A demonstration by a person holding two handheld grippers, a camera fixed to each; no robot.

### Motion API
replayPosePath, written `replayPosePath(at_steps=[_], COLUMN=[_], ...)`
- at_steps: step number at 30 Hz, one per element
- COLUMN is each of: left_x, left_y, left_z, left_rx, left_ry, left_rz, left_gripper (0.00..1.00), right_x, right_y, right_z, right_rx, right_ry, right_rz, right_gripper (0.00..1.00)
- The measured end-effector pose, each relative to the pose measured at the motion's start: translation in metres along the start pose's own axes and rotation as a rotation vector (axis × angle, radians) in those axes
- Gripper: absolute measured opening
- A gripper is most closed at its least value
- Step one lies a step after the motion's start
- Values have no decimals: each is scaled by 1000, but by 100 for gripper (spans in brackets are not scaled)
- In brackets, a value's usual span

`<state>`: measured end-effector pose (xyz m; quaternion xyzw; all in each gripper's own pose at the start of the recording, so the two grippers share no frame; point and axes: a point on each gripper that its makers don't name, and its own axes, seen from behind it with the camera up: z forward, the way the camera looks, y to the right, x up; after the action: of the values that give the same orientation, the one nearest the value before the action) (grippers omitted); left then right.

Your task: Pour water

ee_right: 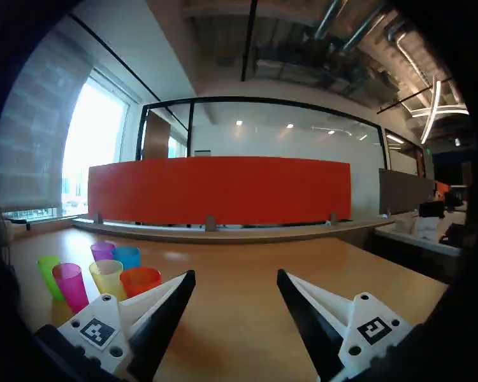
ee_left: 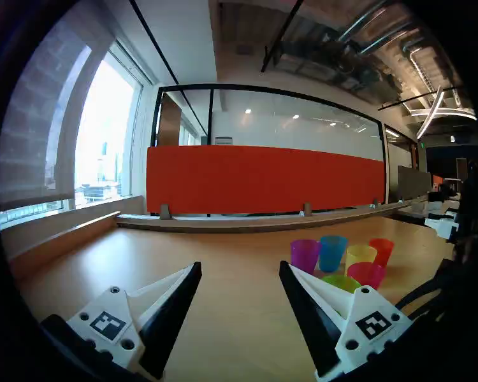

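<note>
Green cup (ee_left: 341,281) sits partly hidden behind the fingers (ee_left: 304,311).

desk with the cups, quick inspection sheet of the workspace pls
surface: wooden desk, bare between the fingers
job's things: six cups clustered together: purple cup, blue cup, yellow cup, orange cup, pink cup, green cup; contents cannot be told
clutter: nothing seen
grippers: left gripper open, holding nothing; right gripper open, holding nothing
cables: dark cords, likely cables, right of the cups
surroundings: orange divider behind the desk, window, ceiling pipes
</note>
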<state>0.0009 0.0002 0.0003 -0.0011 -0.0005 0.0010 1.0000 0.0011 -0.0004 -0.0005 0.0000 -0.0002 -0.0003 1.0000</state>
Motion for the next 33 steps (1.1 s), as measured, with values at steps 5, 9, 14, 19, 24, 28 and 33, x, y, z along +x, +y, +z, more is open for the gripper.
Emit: replayPosePath(at_steps=[5,9,14,19,24,28,33], left_x=[6,13,22,26,24,24,22], left_y=[3,6,10,13,19,26,35], left_z=[3,5,9,9,12,15,19], left_rx=[-23,-47,-76,-100,-142,-190,-245], left_ry=[-11,-13,-16,-30,-59,-86,-119], left_rz=[24,45,57,61,60,71,80], left_gripper=[90,90,90,90,90,90,90], right_x=[0,1,-2,7,23,37,50], right_y=[-1,-1,-6,-15,-27,-40,-54], right_z=[0,0,0,2,5,6,7], right_rx=[0,1,19,57,112,186,266], right_ry=[0,0,-16,-28,-36,-53,-83], right_rz=[0,-1,-7,-14,-38,-65,-67], right_gripper=[99,99,99,100,99,99,100])
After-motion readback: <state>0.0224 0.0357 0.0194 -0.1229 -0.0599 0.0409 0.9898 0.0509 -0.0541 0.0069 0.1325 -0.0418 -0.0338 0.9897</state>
